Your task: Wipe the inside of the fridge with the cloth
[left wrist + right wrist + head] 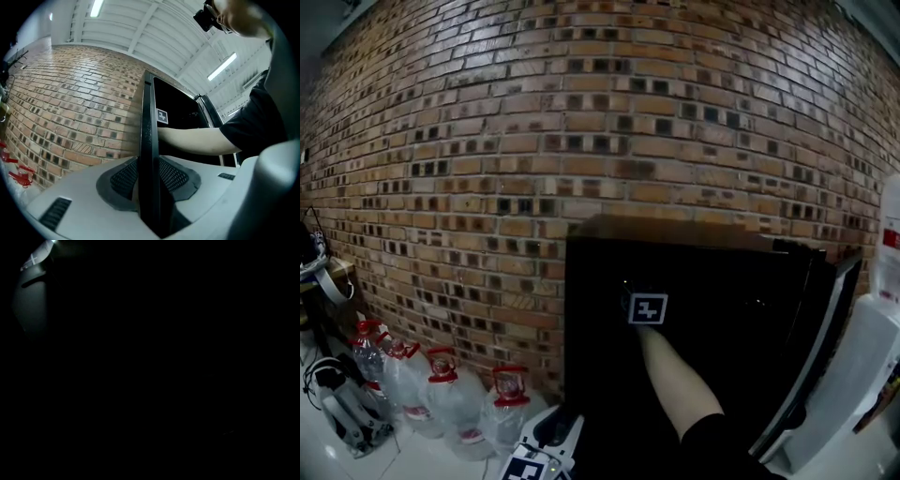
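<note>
A black fridge (722, 309) stands against the brick wall, its door (830, 319) swung open to the right. My right arm reaches into the dark inside; only the right gripper's marker cube (648, 308) shows, and its jaws are lost in the dark. The right gripper view is almost wholly black. No cloth shows in any view. Low at the fridge's front left is my left gripper (546, 448). In the left gripper view, the left gripper (151, 176) has a thin black fridge panel (149, 122) standing upright between its meshed pads (123, 179), which press on both sides of it.
Several large water bottles with red caps (441, 398) stand on the floor left of the fridge, along the brick wall (487, 169). A white water dispenser (862, 375) stands right of the open door. Straps and gear (333, 408) lie at the far left.
</note>
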`<state>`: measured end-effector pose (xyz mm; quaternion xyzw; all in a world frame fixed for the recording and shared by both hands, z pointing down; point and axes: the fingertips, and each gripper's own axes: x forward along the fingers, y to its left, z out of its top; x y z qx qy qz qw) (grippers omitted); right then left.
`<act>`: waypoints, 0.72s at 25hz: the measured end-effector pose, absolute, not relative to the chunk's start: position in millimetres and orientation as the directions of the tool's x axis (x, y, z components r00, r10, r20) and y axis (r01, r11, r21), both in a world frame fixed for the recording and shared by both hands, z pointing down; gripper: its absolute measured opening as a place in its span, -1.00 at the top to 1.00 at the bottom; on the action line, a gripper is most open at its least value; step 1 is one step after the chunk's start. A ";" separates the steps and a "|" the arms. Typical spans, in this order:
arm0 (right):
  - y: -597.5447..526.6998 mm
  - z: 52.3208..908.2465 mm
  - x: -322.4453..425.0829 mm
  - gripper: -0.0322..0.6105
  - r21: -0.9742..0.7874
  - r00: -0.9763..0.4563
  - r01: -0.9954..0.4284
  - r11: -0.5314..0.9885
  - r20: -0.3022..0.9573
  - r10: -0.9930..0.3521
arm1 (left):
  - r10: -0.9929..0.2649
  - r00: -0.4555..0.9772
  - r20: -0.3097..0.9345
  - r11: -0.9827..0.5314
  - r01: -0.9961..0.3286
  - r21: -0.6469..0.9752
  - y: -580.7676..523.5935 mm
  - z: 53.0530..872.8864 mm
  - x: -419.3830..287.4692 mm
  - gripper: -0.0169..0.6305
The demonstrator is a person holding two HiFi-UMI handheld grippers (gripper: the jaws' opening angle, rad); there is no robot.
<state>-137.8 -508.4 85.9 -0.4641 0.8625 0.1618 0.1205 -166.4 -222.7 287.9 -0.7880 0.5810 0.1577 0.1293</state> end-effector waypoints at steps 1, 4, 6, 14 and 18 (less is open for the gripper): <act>-510.4 82.2 -141.4 0.67 0.180 -0.539 -0.841 0.509 -0.356 -0.764 | -0.875 0.273 -0.399 -0.289 -0.957 -0.021 -222.3 287.9 -166.5 0.53; -519.5 78.2 -144.0 0.67 0.199 -0.521 -0.854 0.482 -0.347 -0.780 | -0.877 0.267 -0.400 -0.282 -0.959 -0.021 -221.1 287.6 -166.7 0.54; -522.4 77.1 -146.9 0.67 0.232 -0.516 -0.856 0.462 -0.340 -0.786 | -0.878 0.264 -0.400 -0.278 -0.960 -0.023 -220.5 287.3 -166.8 0.54; -527.7 77.4 -117.5 0.67 0.243 -0.451 -0.889 0.387 -0.331 -0.829 | -0.881 0.253 -0.400 -0.264 -0.964 -0.029 -219.2 286.0 -166.8 0.57; -533.8 86.0 -77.8 0.67 0.235 -0.394 -0.914 0.330 -0.331 -0.857 | -0.883 0.248 -0.399 -0.257 -0.966 -0.030 -219.4 287.3 -166.3 0.55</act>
